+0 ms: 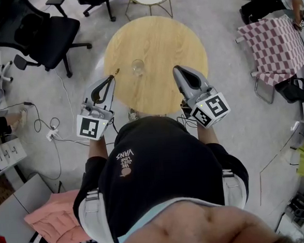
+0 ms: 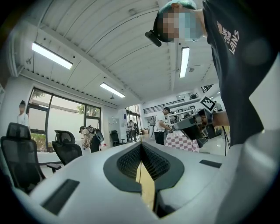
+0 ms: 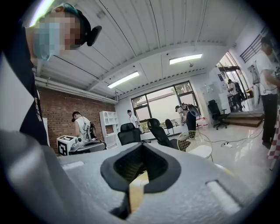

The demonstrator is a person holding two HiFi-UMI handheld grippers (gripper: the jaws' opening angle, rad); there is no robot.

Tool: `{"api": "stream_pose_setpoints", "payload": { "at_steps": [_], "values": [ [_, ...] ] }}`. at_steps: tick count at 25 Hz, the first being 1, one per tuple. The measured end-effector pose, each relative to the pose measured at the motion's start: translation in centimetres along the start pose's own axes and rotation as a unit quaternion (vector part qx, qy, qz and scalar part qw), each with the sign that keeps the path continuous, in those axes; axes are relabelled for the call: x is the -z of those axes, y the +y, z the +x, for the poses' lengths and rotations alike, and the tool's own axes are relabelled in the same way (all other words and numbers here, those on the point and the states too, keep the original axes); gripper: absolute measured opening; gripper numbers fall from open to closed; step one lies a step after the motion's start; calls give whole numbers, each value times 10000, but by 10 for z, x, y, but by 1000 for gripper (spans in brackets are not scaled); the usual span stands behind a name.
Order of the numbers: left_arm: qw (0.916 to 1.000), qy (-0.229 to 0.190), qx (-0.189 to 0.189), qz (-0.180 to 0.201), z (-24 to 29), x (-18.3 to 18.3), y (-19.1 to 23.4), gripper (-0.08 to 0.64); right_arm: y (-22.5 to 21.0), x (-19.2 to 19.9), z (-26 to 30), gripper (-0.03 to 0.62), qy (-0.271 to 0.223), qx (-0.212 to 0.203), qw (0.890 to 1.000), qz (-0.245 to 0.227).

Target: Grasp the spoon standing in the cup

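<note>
1. Left hand-held grey two-jaw gripper (image 1: 109, 81): in its own view we see the jaws closed tip to tip with nothing between them. It hangs over the near-left edge of the round light-wood table (image 1: 172, 44).
2. Right hand-held grey two-jaw gripper (image 1: 179, 70): the jaws are likewise pressed together and empty, over the table's near-right edge.
3. Small clear glass cup (image 1: 138, 67): it stands upright on the table, between the two grippers and a little beyond their tips, touching neither.
4. Spoon: we cannot make it out inside the cup in the head view, and neither gripper view shows it.
5. Handling, as we judge it: a spoon is light, stiff and smooth, so it may slip or pivot in a loose grip. The glass is fragile and easily tipped. We would part the jaws first, then close them on the handle above the rim, flat against its broad faces.
</note>
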State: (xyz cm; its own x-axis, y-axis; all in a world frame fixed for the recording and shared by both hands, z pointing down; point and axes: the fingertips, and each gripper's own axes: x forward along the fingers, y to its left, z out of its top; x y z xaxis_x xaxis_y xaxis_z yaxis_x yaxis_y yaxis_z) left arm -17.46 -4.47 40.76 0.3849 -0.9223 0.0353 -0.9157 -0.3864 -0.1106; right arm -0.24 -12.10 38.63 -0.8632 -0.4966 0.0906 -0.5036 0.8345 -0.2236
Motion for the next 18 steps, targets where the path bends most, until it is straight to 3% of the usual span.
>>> {"api": "stream_pose_setpoints", "payload": {
  "at_steps": [18],
  "values": [
    [9989,199,-429,-21,-46,7,8,11,32,10,34,-3,93,-510,9987,33]
  ]
}}
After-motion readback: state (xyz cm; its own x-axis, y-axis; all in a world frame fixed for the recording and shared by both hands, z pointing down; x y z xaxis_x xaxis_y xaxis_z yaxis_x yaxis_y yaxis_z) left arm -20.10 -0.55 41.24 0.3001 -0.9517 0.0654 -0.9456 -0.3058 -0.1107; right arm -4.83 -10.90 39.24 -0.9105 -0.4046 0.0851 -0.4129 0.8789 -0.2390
